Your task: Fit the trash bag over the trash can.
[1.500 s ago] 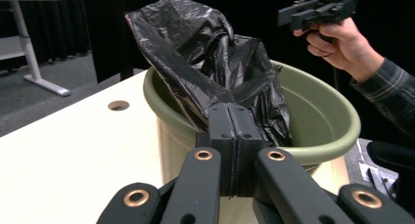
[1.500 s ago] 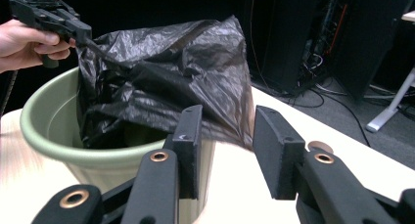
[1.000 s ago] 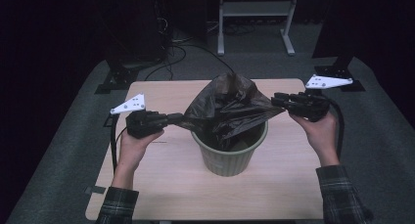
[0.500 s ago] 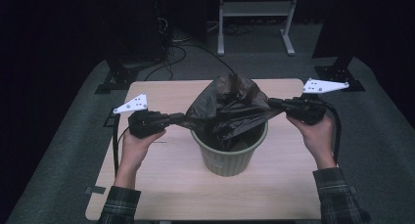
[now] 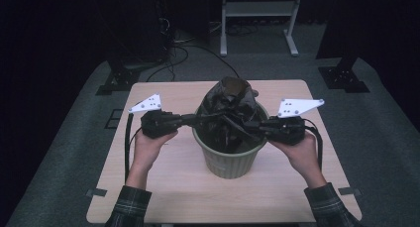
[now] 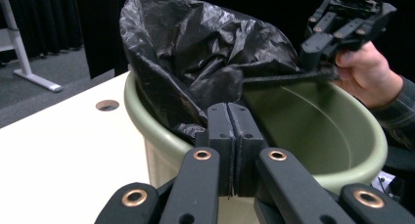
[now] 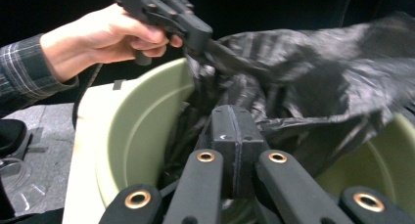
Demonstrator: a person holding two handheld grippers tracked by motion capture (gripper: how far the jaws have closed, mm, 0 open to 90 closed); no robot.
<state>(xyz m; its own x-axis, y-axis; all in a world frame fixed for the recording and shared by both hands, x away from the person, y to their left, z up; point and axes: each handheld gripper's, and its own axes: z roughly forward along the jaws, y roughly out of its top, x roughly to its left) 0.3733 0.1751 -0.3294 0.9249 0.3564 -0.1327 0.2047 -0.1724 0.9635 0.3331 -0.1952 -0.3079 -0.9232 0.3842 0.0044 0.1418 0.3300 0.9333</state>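
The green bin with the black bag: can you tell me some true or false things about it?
1. The green bin stands on the table. True.
2. The black bag lies flat beside the bin. False: it bunches up out of the bin's mouth.
3. The left gripper has its jaws closed. True.
4. The right gripper is wide open. False: its jaws are shut, on the bag's edge.
5. The bin has tipped over. False: it stands upright.

A recording lab or studio is suggested. Black curtains (image 5: 59,24) are hung all around, and grey carpet (image 5: 74,152) is laid underneath. A lone wooden table (image 5: 163,197) is placed at the centre, with cables (image 5: 183,53) and a white metal stand (image 5: 257,19) seen at the upper middle.
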